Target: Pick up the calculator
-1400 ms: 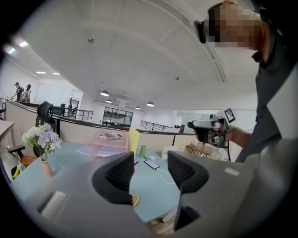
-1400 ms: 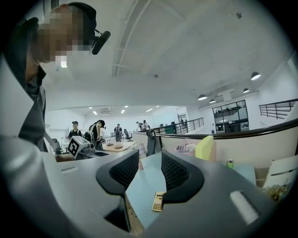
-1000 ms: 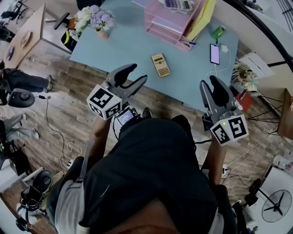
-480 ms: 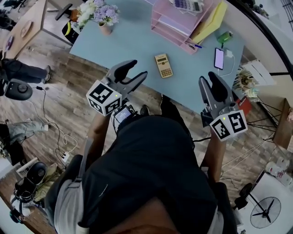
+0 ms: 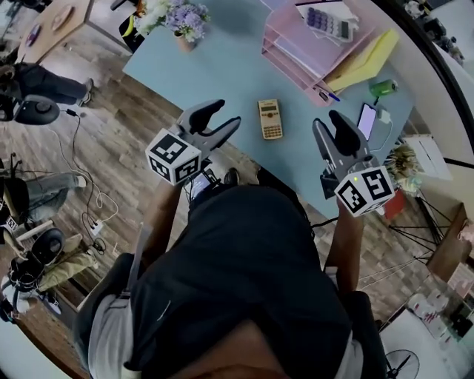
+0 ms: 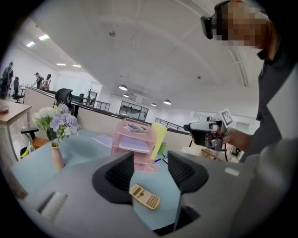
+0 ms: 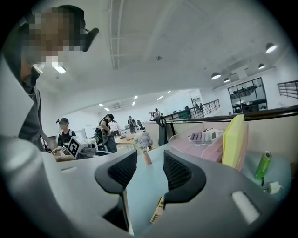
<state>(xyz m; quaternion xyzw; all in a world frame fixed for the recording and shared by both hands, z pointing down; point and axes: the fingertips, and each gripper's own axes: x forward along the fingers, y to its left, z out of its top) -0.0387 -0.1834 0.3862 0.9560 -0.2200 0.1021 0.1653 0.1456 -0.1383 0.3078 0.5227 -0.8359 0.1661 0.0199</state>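
Both grippers hang over the near edge of the blue table (image 5: 215, 59), and neither one has anything in it. The calculator (image 5: 269, 118) lies flat on the table close to that near edge, roughly between the two tools and apart from both.

It's a slim tan-yellow slab. There's a dark display strip at its far end and rows of small keys below that, and its long side runs away from the person.

The left gripper (image 5: 224, 116) has its jaws well apart. In its own view the calculator shows in the gap but sits farther out on the table, so the pads touch nothing.

The right gripper (image 5: 326, 120) has just been opening its jaws. They stand wide with only bare tabletop between them, and its view catches the calculator edge-on, low beside one jaw.

Farther back on the right stands a pink rack (image 5: 292, 46) with a grey keypad device (image 5: 326, 22) lying on top. A yellow folder (image 5: 368, 63) leans just right of it, and a phone (image 5: 366, 121) lies near the right edge. A vase of flowers (image 5: 187, 18) sits at the far left corner.
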